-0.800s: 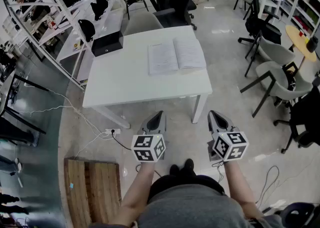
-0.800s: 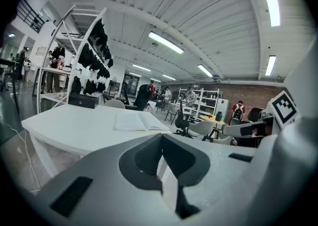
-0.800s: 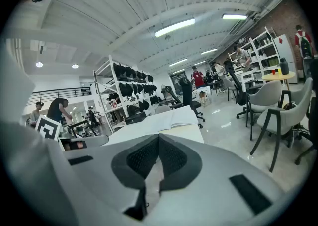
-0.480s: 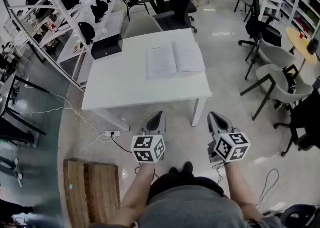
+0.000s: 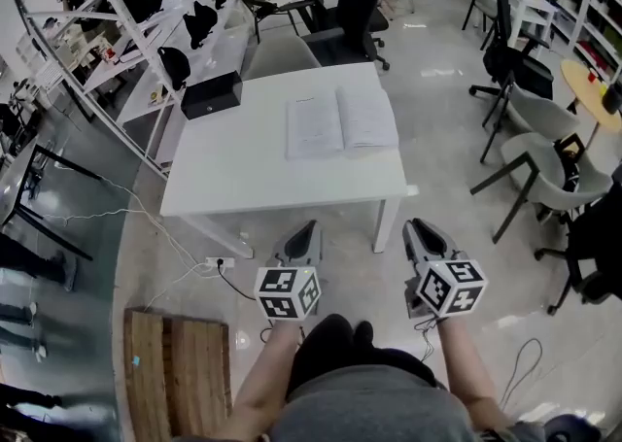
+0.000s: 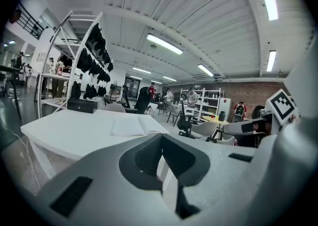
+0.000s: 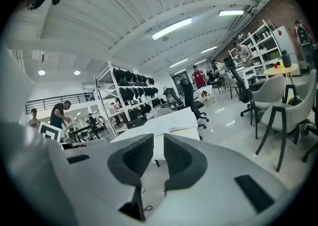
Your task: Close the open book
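The open book [image 5: 340, 121] lay on the white worktop [image 5: 233, 166]. The left tongs [image 5: 309, 228] were closed and empty; the right tongs [image 5: 418, 227] stood slightly apart, holding nothing.

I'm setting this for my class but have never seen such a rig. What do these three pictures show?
No robot here: a person holds a two-jaw gripper in each hand. The head view comes from a camera on the person's head, looking down at the left gripper and right gripper. The other two pictures come from cameras riding on each gripper. Ahead stands a white table with an open book on it and a black box at its far corner. Neither gripper holds anything: the left jaws are together, the right slightly apart.
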Demonstrator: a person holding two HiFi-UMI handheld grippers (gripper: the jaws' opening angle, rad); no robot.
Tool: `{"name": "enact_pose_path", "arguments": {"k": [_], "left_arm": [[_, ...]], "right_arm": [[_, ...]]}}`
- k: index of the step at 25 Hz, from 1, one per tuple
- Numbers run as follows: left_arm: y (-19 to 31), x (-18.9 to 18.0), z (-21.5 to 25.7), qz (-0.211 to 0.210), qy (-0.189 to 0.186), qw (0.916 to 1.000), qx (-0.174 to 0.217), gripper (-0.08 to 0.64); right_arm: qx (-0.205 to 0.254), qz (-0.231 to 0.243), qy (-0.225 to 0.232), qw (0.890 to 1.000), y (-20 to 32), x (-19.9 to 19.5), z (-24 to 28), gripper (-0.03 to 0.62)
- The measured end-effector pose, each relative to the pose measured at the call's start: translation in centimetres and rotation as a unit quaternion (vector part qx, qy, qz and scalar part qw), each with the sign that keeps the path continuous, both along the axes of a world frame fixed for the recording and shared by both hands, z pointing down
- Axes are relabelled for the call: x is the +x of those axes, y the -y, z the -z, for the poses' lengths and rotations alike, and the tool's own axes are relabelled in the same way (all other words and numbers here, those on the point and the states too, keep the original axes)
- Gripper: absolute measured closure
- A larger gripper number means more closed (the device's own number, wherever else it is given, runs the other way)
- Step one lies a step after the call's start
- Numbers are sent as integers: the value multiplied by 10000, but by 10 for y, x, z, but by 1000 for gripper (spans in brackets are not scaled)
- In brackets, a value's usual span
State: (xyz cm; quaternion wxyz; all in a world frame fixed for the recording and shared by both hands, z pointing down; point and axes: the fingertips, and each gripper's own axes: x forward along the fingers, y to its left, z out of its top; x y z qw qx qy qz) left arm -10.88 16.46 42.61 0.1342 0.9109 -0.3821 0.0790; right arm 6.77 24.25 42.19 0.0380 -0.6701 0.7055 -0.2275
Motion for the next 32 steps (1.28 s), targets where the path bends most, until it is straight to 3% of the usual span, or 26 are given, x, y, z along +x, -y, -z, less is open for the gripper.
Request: {"name": "enact_pose_path", "arguments": {"k": [15,32], "left_arm": [[37,18,-17,-44,196,9998,-92,554],[171,41,-25,-166,255,9994,-170,554]], "right_arm": [[-107,157,497,9986,33,17,-9,446],[-240,24,729,9970,154,43,-15,433]]}}
